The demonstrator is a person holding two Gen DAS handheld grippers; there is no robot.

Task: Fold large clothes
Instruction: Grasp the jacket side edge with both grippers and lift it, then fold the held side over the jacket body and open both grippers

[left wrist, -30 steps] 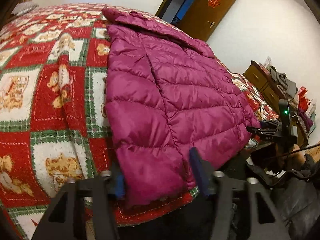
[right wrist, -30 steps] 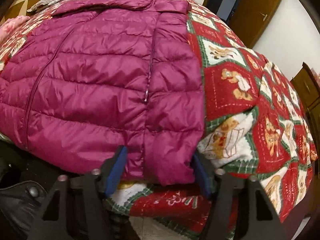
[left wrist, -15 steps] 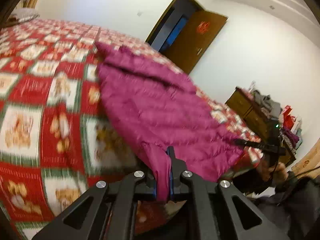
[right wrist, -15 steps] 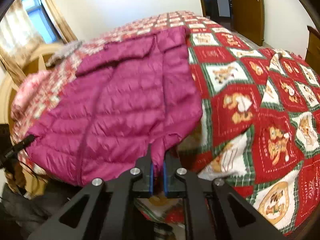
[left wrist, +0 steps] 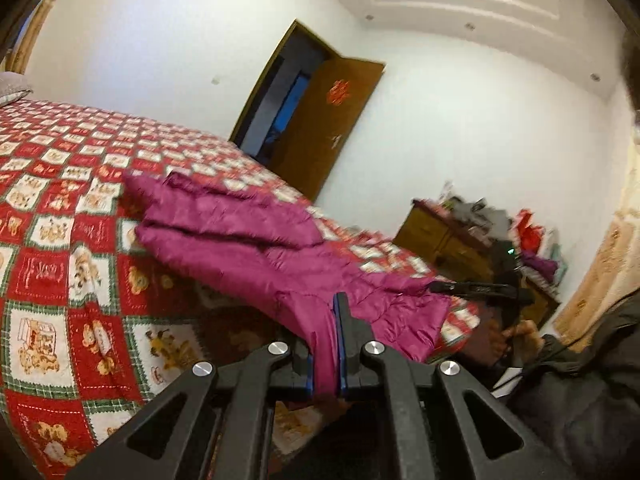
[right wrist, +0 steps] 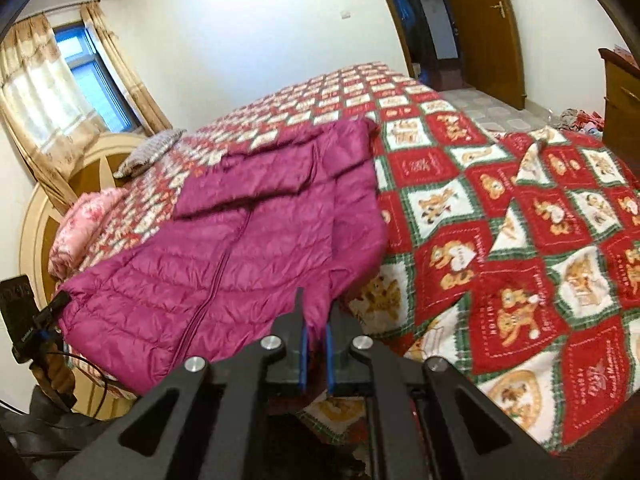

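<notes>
while the magenta puffer jacket (right wrist: 256, 248) lies zipper-up across the near part of the bed, its hem is lifted off the red-and-white teddy-bear quilt (right wrist: 520, 240) at both bottom corners. the left gripper (left wrist: 325, 344) has its blue-padded fingers pressed onto one hem corner, the fabric bunched between them. the right gripper (right wrist: 315, 344) pinches the opposite hem corner the same way (only a thin fold shows between the pads). the collar end (left wrist: 188, 192) rests flat on the quilt, farther up the bed. a grey pillow (right wrist: 152, 152) and a pink floral bundle (right wrist: 84, 228) sit near the round headboard (right wrist: 52, 208), and a brown door (left wrist: 324, 128) stands open beyond the bed.
</notes>
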